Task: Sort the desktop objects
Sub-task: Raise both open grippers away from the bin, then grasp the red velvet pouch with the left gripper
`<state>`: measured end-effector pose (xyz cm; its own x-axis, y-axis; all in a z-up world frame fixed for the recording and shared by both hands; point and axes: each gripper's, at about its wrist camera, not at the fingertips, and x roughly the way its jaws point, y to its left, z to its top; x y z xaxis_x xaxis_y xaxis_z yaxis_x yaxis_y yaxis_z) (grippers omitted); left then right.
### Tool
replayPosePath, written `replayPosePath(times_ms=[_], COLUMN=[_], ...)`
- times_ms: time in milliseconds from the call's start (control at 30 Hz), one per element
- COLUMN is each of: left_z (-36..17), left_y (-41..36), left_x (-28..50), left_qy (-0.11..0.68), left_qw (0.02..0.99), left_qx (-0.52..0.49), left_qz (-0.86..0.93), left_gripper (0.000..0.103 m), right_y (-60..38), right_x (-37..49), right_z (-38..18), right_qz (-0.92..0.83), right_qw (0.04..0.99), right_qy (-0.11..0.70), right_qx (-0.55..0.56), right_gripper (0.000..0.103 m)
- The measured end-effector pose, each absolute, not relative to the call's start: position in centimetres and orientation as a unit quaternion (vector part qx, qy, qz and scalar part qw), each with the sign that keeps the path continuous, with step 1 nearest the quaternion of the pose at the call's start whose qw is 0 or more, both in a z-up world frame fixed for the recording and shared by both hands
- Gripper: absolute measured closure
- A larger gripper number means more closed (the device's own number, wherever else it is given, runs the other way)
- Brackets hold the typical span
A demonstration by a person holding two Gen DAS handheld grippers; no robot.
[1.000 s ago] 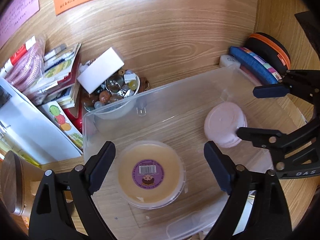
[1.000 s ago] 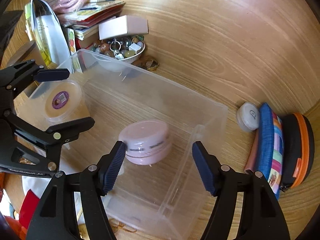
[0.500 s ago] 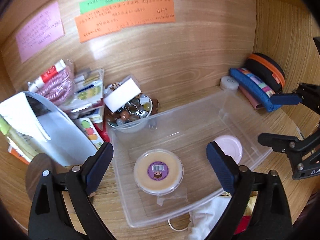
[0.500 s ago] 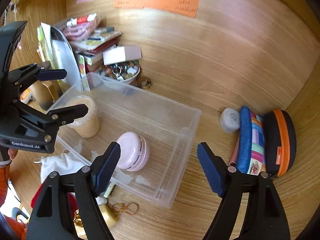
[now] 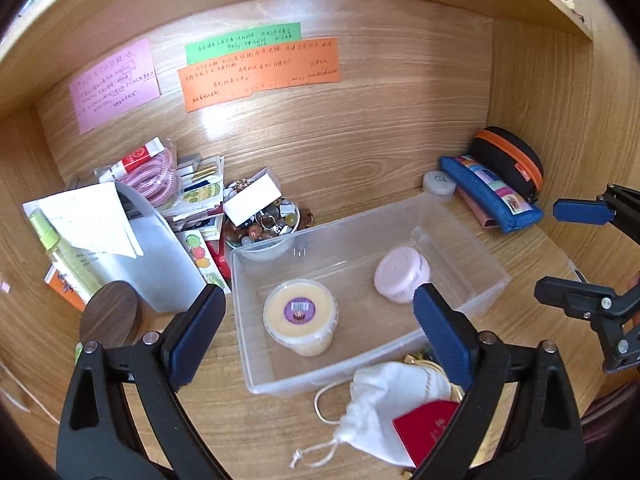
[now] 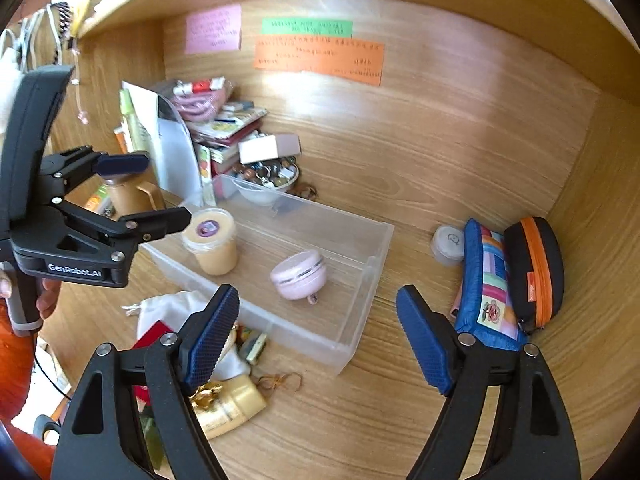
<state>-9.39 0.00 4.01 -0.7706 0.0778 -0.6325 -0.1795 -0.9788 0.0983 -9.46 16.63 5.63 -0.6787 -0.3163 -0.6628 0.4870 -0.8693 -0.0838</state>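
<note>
Two items sat in the clear bin (image 5: 460,312) mid-frame: yellow tub (image 5: 299,316) and pink case (image 5: 401,275). My left claw (image 5: 316,322) gaped empty; right claw (image 6: 318,334) had just been opening, nothing between. White pouch (image 5: 384,396), blue pouch (image 6: 486,284) on the table (image 6: 400,420) remained unsorted, I judged.

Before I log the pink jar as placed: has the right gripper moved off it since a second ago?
Yes. The right gripper has backed up and away from the pink jar, which sits in the clear bin; its fingers have just been opening, empty.

"GenRobot.AI" on left gripper (image 6: 154,188)
</note>
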Motion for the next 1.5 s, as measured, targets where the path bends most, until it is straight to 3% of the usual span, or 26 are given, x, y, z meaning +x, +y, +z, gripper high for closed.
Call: replayPosePath(times_ms=[800, 1367, 1433, 1500], left_z=[-0.8, -5.6, -5.7, -5.8], left_y=[2.9, 4.4, 4.2, 4.1], left_x=[-2.7, -3.3, -3.1, -2.9], left_qy=[0.061, 0.022, 0.019, 0.020], left_qw=[0.087, 0.102, 0.104, 0.109], left_qx=[-0.362, -0.399, -0.394, -0.394], left_qz=[0.926, 0.911, 0.913, 0.913], left_gripper=[0.003, 0.003, 0.008, 0.022], right_y=[20.8, 20.9, 20.6, 20.2], right_x=[-3.2, -2.6, -2.7, -2.9], right_z=[0.7, -4.0, -4.5, -5.0], right_qz=[-0.927, -0.901, -0.898, -0.893], right_qw=[0.197, 0.211, 0.216, 0.224], right_qy=[0.027, 0.002, 0.001, -0.004], right_qx=[0.319, 0.378, 0.384, 0.391], right_gripper=[0.021, 0.021, 0.021, 0.021])
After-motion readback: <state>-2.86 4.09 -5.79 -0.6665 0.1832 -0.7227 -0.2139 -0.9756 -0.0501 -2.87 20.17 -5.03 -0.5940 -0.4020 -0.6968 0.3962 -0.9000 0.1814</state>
